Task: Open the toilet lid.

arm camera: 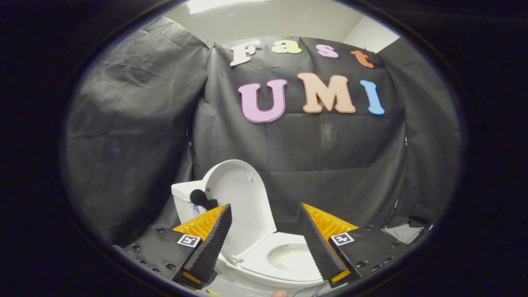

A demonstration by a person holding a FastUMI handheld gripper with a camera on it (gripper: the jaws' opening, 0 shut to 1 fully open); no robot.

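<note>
A white toilet [247,264] stands just ahead of and below my fingers. Its lid [241,198] is raised, standing upright against the tank [183,198]. The seat ring [284,258] lies down over the bowl and shows between the two fingers. My gripper [264,218] is open, with a wide gap and nothing between the fingers. The left finger [210,243] overlaps the lid's lower left side in the view; whether it touches the lid I cannot tell. The right finger [319,243] hangs over the seat's right side.
A small black rounded object [201,199] sits by the tank beside the lid. Black cloth walls [132,136] close in the booth behind and on both sides of the toilet. A pale patch of floor [406,233] shows at the right.
</note>
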